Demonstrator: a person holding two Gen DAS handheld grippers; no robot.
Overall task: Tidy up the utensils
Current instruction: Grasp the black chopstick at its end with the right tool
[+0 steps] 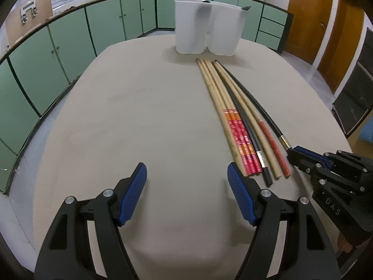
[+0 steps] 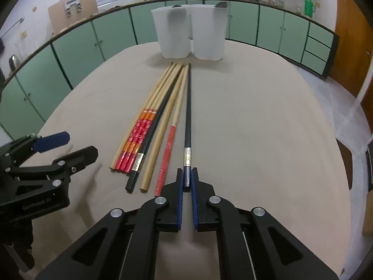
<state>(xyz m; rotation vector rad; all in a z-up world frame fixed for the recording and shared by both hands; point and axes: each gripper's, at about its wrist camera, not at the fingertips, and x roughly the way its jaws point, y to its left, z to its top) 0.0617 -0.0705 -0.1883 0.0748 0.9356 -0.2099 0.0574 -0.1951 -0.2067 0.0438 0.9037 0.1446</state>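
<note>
Beige bench (image 2: 256,121): my right hand-held gripper (image 2: 187,182) is clamped on the thick end of the slim black silver-banded chopstick (image 2: 188,116), beside the wooden ones. Light, stiff, likely slippery. Left hand-held gripper (image 1: 186,186) open, empty

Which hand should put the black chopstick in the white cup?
Right. Its tongs are already shut on the black chopstick. The left tongs are open, holding nothing.
</note>
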